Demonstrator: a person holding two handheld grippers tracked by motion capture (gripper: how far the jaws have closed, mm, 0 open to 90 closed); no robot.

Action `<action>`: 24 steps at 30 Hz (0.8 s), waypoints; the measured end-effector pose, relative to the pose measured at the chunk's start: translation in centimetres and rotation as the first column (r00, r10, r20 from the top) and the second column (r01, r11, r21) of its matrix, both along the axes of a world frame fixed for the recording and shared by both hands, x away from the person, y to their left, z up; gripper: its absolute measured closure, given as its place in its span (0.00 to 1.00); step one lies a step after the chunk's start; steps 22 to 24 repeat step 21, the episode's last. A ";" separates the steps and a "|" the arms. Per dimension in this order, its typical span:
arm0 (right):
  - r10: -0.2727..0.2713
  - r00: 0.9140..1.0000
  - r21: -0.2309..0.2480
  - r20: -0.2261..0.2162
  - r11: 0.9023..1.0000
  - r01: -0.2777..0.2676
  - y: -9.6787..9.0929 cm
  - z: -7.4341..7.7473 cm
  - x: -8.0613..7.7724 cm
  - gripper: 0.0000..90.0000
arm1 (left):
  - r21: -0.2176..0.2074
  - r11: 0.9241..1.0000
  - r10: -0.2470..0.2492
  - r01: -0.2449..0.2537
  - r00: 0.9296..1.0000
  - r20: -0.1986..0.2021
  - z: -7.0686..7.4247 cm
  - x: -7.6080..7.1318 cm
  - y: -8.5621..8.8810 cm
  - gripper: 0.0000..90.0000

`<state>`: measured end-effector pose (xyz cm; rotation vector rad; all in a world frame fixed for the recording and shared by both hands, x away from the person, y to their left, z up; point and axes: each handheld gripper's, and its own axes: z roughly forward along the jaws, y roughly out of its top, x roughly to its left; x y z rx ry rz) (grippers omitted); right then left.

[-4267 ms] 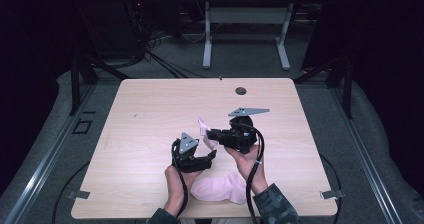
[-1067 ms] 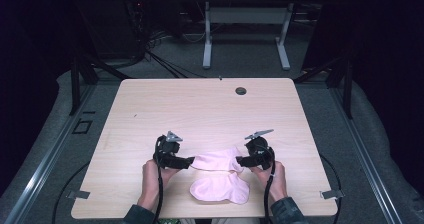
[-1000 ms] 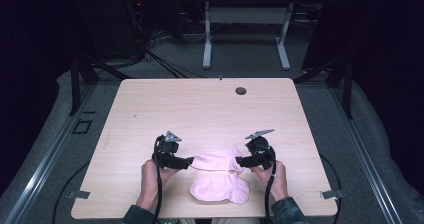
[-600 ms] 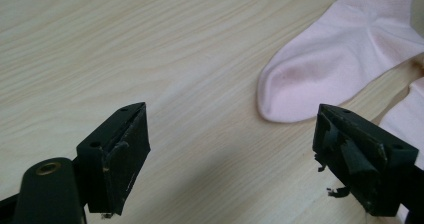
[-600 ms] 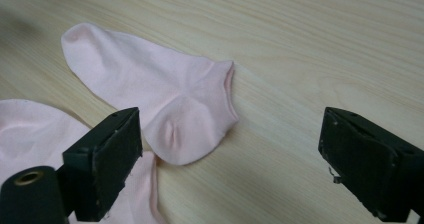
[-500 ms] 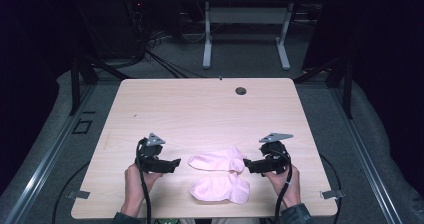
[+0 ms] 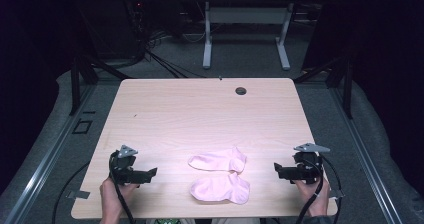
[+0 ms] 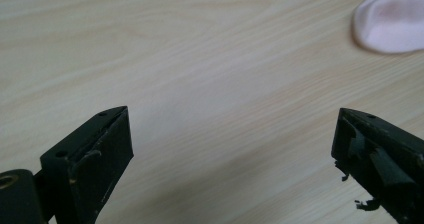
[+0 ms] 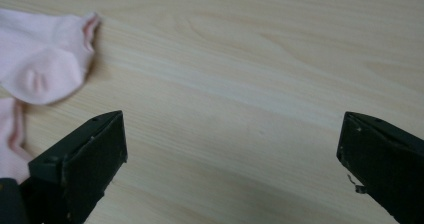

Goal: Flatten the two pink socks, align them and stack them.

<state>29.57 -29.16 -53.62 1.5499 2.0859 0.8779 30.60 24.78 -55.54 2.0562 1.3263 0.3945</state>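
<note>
Two pink socks lie flat side by side near the table's front edge: the far sock [image 7: 218,160] and the near sock [image 7: 220,188]. My left gripper [image 7: 150,173] rests open at the front left, well apart from them; the toe of a sock [image 8: 392,19] shows at the top right of the left gripper view. My right gripper [image 7: 278,170] stands open at the front right, jaws pointing toward the socks. In the right gripper view the far sock's cuff end [image 9: 45,54] and a bit of the near sock [image 9: 10,139] lie at the left. Both grippers hold nothing.
The light wooden table [image 7: 200,119] has a dark cable hole [image 7: 241,90] near its far edge. Beyond it stands the white leg frame of another table [image 7: 245,34] on grey floor. Dark cables trail on the floor at the back left.
Both grippers have let go of the socks and moved outward, left one to the left and right one to the right. The upper sock now lies flat on the table.
</note>
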 end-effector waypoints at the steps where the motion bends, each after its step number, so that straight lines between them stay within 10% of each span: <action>1: -0.012 1.000 -0.002 -0.005 1.000 0.012 -0.3 -0.3 0.0 0.00 | 0.005 1.000 0.006 -0.006 1.000 -0.005 -0.4 -0.1 0.4 0.02; 13: -0.085 0.993 -0.033 -0.076 0.996 0.083 -2.3 -4.3 0.0 0.00 | 0.033 0.999 0.042 -0.043 0.998 0.040 -3.2 -0.7 1.8 0.00; 24: -0.103 0.994 -0.037 0.023 0.994 0.104 -2.3 -5.2 -0.2 0.00 | 0.058 0.997 0.055 -0.060 0.995 0.086 -3.7 -0.8 1.9 0.00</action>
